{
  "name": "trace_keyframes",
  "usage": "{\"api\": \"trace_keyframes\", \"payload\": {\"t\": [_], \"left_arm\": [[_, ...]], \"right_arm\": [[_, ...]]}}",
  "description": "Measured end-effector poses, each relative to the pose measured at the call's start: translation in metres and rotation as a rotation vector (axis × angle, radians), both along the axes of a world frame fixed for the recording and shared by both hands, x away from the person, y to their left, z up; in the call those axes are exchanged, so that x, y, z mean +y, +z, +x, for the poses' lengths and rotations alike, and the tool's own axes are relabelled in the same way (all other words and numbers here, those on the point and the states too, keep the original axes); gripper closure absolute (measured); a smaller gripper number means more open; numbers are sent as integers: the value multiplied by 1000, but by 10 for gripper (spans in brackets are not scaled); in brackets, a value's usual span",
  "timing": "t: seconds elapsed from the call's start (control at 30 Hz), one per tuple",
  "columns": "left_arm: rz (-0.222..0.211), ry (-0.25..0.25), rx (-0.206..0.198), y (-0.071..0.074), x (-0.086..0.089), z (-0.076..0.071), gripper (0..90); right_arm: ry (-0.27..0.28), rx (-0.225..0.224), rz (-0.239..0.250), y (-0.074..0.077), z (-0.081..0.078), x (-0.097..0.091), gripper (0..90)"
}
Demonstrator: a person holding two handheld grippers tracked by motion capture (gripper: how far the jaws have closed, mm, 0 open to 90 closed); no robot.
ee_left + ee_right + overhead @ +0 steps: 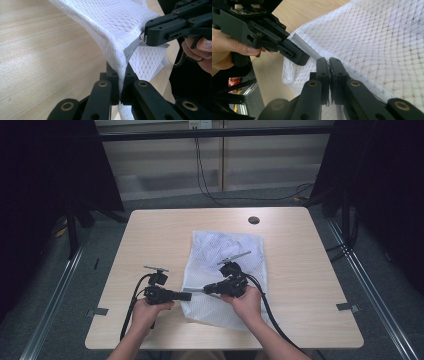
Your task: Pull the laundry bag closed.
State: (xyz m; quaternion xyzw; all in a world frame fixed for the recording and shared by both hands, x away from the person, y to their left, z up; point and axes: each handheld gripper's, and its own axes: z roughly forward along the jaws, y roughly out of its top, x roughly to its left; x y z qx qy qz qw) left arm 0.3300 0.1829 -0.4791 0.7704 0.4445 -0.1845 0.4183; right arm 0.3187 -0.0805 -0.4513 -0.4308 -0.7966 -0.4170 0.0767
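A person's two hand-held grippers work the near-left edge of a white mesh bag [225, 275] lying on a pale wooden table [150, 235]. The left gripper [121, 72] has its jaws clamped tight on a fold of the mesh, which rises straight up from between its fingers. The right gripper [329, 65], jaws pressed together, pinches the bag's zipper edge, with the metal zipper pull [142, 39] at its fingertips. The two jaw tips sit just beside each other.
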Motion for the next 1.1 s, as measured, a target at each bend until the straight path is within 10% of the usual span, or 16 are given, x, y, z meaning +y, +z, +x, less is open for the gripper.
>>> {"api": "trace_keyframes", "payload": {"t": [1.1], "left_arm": [[2,6,-5,1,1,-1,885]], "right_arm": [[2,-37,-12,0,-4,-15,872]]}}
